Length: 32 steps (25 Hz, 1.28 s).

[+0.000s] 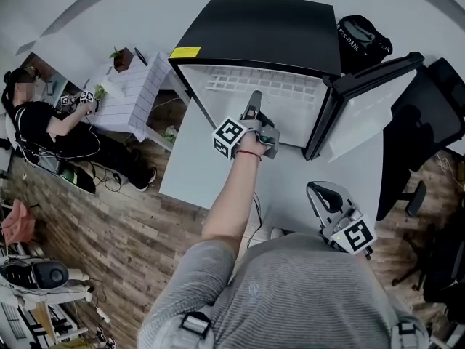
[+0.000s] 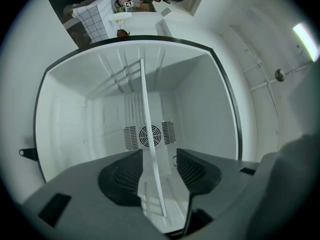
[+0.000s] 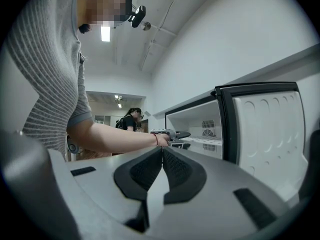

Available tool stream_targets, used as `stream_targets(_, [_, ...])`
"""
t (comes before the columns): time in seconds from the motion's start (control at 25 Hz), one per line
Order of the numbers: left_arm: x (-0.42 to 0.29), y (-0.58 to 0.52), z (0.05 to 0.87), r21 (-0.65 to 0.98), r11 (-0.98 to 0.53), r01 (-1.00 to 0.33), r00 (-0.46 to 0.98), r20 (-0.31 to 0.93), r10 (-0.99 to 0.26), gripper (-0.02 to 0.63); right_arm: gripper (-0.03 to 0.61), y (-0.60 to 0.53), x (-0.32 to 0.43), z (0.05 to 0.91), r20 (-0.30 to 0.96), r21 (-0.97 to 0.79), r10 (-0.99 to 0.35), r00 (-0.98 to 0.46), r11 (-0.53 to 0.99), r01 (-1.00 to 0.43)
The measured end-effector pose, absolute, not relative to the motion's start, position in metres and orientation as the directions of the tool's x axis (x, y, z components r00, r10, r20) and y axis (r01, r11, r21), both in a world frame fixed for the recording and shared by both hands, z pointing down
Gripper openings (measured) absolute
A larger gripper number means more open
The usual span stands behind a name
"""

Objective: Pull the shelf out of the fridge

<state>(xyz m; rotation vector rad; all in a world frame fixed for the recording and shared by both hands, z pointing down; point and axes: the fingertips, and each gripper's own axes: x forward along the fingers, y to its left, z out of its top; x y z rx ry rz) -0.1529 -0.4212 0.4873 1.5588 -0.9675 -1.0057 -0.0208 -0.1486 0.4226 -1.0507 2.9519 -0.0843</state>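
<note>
A small black fridge (image 1: 261,27) stands on the white table (image 1: 196,169) with its door (image 1: 363,104) swung open to the right. The white shelf (image 1: 258,89) sits inside it. My left gripper (image 1: 254,111) reaches to the shelf's front edge. In the left gripper view that gripper (image 2: 159,159) is rolled, so the shelf (image 2: 144,109) shows as an upright white plate. Its edge lies between the open jaws, with a gap at each pad. My right gripper (image 1: 323,195) is held back near the body, shut (image 3: 162,156) with nothing in it.
A fan grille (image 2: 149,135) sits on the fridge's back wall. A black bag (image 1: 363,38) lies behind the fridge. An office chair (image 1: 429,122) stands to the right. A person (image 1: 43,122) sits at the far left beside a white cabinet (image 1: 134,93).
</note>
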Motion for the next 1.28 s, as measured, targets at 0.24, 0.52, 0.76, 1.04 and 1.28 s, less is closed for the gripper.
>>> stream_targets(0.24, [-0.161, -0.459, 0.494, 0.982, -0.145, -0.118, 0.315, -0.101, -0.944, 0.199, 0.014, -0.150, -0.016, 0.427, 0.029, -0.060, -0.648, -0.761, 0.759, -0.649])
stream_targets(0.52, [-0.167, -0.489, 0.503, 0.988, -0.111, -0.108, 0.312, -0.072, -0.947, 0.198, 0.012, -0.157, -0.010, 0.432, 0.050, -0.063, -0.669, -0.742, 0.739, -0.670])
stream_targets(0.76, [-0.163, -0.500, 0.507, 0.991, -0.086, -0.101, 0.317, -0.049, -0.947, 0.196, 0.014, -0.164, -0.013, 0.433, 0.059, -0.067, -0.669, -0.741, 0.738, -0.671])
stream_targets(1.04, [-0.161, -0.510, 0.507, 0.993, -0.075, -0.091, 0.314, -0.043, -0.949, 0.196, 0.014, -0.170, -0.016, 0.435, 0.065, -0.069, -0.666, -0.743, 0.740, -0.669])
stream_targets(1.28, [-0.160, -0.517, 0.509, 0.994, -0.067, -0.091, 0.313, -0.035, -0.949, 0.196, 0.014, -0.172, -0.016, 0.437, 0.073, -0.070, -0.665, -0.743, 0.740, -0.669])
